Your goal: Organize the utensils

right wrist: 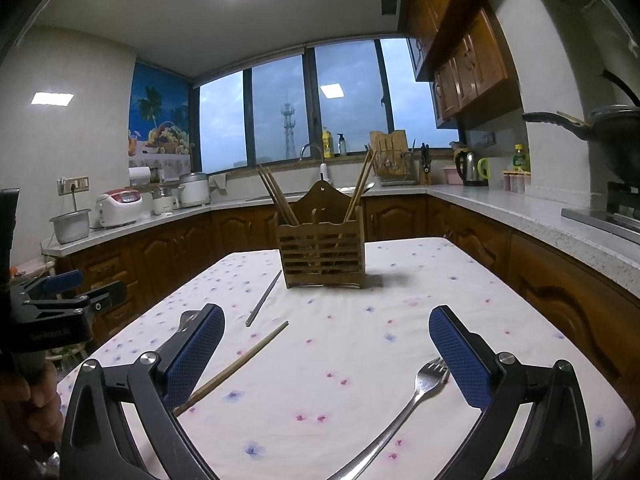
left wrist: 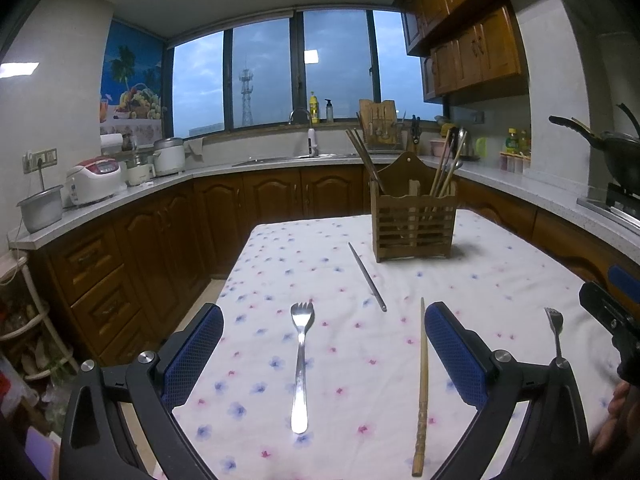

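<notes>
A wooden utensil holder (left wrist: 414, 222) (right wrist: 322, 254) stands at the far end of the table, chopsticks sticking out of it. On the floral cloth lie a metal fork (left wrist: 300, 364), a metal chopstick (left wrist: 367, 277) (right wrist: 263, 299), a wooden chopstick (left wrist: 421, 390) (right wrist: 236, 364) and a second fork (left wrist: 555, 330) (right wrist: 400, 412). My left gripper (left wrist: 324, 354) is open above the first fork, nothing between its fingers. My right gripper (right wrist: 326, 354) is open too, the second fork lying close to its right pad (right wrist: 460, 360).
Kitchen counters wrap around the table (right wrist: 460, 300), with rice cookers (left wrist: 94, 180) at the left and a wok (left wrist: 616, 152) on the stove at the right. The right gripper's body (left wrist: 612, 320) shows at the right edge of the left wrist view.
</notes>
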Demonstrator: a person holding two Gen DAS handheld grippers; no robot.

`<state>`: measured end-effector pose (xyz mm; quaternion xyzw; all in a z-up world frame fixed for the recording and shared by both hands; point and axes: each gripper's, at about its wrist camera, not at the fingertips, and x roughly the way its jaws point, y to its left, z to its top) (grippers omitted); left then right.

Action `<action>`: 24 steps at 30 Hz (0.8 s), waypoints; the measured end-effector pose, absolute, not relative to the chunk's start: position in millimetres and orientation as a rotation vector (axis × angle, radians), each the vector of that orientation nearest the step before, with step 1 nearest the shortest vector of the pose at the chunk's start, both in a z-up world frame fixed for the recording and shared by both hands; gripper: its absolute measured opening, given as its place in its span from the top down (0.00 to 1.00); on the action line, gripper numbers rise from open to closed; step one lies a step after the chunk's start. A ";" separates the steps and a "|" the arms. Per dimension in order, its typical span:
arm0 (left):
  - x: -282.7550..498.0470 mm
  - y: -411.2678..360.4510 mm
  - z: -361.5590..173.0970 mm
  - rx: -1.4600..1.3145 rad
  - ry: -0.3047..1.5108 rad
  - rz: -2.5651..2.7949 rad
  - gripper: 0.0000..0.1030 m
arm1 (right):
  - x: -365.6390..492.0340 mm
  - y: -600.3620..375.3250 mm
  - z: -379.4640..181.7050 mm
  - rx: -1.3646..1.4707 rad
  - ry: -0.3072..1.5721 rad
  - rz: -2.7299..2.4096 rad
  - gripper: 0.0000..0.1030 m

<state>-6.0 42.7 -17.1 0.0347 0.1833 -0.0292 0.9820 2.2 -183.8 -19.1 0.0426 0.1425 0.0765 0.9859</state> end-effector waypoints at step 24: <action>-6.8 37.3 -17.8 0.071 0.375 -0.061 0.01 | 3.3 -183.7 -20.3 0.090 0.283 0.157 0.00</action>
